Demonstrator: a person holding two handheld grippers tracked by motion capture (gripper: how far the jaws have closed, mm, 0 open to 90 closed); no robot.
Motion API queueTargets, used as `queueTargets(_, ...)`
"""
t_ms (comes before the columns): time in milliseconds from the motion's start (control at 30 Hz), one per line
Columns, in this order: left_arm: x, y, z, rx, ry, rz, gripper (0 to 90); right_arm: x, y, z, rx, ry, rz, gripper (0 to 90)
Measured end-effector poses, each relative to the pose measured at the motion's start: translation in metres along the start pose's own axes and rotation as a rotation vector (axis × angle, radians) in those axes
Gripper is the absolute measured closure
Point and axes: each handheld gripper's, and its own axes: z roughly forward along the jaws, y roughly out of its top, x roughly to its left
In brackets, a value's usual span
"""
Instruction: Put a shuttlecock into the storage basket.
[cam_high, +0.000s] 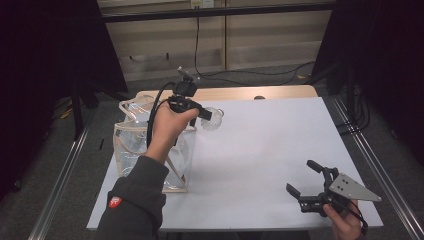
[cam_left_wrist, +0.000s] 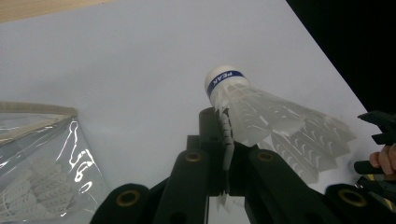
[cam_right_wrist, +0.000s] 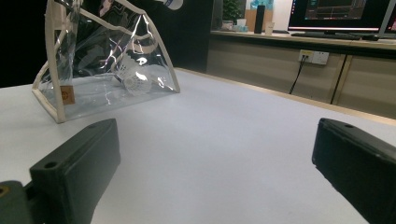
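Clear bag (cam_high: 131, 145) just beside the left tool's (cam_high: 204, 114) shuttlecock (cam_high: 212, 119)

The white rectangular desk (cam_high: 260, 150) has a light wooden edge strip (cam_high: 250, 92) along its far side. Behind it runs a beige panelled wall (cam_high: 270, 35) with a black cable (cam_high: 197, 45) hanging down to the grey floor (cam_high: 150, 82). In the right gripper view a white wall socket (cam_right_wrist: 314, 57) sits below a lit dark computer monitor (cam_right_wrist: 338, 14).
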Motion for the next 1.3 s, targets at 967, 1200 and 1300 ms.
queueTargets(967, 0.005, 0.003, -0.024, 0.002, 0.010, -0.004, 89.3, 0.000, 0.000, 0.000, 0.001, 0.000, -0.004, 0.8)
queueTargets(1200, 0.006, 0.004, -0.030, -0.003, 0.017, -0.005, 89.3, 0.000, 0.000, 0.000, 0.002, 0.002, -0.007, 0.8)
queueTargets(1300, 0.006, 0.004, -0.032, -0.005, 0.019, -0.004, 89.3, 0.000, 0.000, 0.000, 0.003, 0.002, -0.005, 0.8)
